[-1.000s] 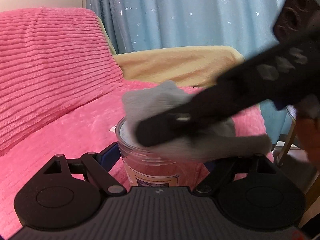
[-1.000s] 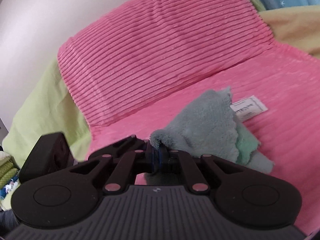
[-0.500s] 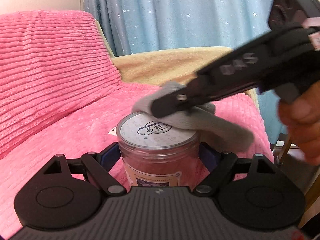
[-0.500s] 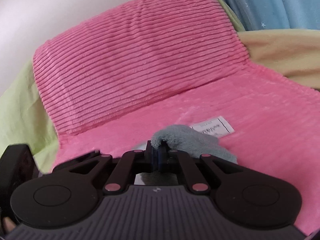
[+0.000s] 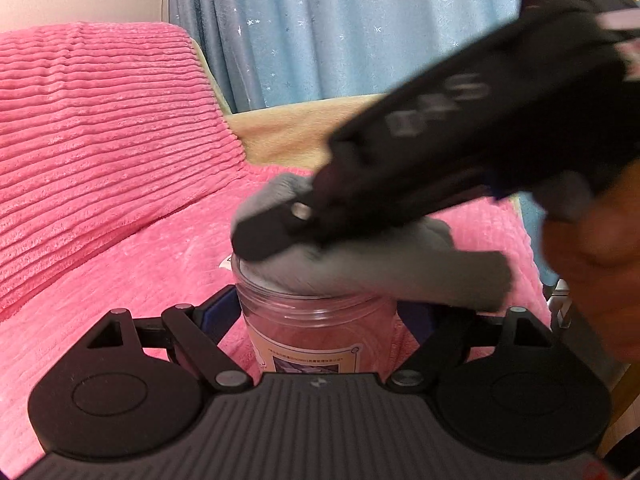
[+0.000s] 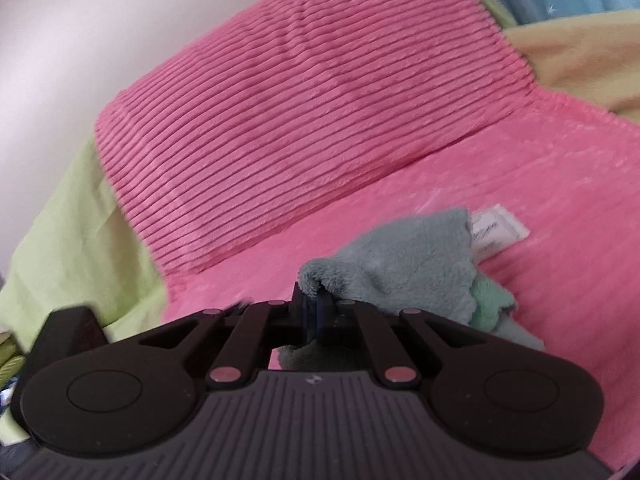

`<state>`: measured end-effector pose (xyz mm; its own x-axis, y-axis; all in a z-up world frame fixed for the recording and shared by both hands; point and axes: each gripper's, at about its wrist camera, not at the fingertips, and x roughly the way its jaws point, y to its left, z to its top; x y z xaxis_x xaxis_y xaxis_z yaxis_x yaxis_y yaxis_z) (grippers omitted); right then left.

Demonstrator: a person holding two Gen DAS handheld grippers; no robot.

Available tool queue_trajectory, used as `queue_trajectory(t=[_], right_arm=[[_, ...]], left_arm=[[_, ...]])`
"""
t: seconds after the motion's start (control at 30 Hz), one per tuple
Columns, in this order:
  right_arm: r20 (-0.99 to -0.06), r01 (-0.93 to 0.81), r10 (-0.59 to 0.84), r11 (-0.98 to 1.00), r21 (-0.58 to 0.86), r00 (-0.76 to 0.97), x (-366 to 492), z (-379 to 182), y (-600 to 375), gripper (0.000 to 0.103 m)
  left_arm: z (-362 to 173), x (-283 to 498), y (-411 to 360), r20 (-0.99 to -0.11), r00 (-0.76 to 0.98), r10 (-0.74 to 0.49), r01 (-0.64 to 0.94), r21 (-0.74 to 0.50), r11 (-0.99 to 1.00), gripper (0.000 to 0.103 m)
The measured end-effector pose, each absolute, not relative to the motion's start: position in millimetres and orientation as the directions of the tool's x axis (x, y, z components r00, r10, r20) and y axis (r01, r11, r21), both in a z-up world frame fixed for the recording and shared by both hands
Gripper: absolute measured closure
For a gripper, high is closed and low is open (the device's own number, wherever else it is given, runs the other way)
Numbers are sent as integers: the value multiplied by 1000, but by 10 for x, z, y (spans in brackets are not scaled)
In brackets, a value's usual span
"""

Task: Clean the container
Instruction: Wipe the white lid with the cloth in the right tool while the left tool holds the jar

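Observation:
A clear plastic jar (image 5: pixel 316 320) with a pale label stands between the fingers of my left gripper (image 5: pixel 318 316), which is shut on its sides. A grey fleece cloth (image 5: pixel 384 268) lies over the jar's lid and hides it. My right gripper (image 5: pixel 264 240) comes in from the upper right, shut on that cloth and pressing it on the lid. In the right wrist view the right gripper (image 6: pixel 314 310) has the grey cloth (image 6: pixel 412 264) pinched between its blue pads, with a green layer at the cloth's right edge.
A pink ribbed cushion (image 5: pixel 92 140) rises at the left on a pink blanket (image 5: pixel 120 280). A white paper tag (image 6: pixel 498 230) lies on the blanket by the cloth. A blue starred curtain (image 5: pixel 340 32) hangs behind. A hand (image 5: pixel 592 268) holds the right gripper.
The right gripper has swept the cloth back down and left over the lid, which showed half a second ago and is covered again. The left gripper and jar have stayed put.

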<state>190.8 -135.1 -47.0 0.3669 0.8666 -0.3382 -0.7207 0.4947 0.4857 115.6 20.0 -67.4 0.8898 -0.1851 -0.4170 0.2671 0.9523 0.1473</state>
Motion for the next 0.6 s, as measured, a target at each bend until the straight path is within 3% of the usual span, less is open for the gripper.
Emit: queue_trajectory(t=[0.6], right_arm=[[-353, -722, 842, 535, 439, 409, 1907, -433, -1391, 100]], left_arm=[[-665, 1155, 158, -418, 890, -180, 269, 165, 949, 19]])
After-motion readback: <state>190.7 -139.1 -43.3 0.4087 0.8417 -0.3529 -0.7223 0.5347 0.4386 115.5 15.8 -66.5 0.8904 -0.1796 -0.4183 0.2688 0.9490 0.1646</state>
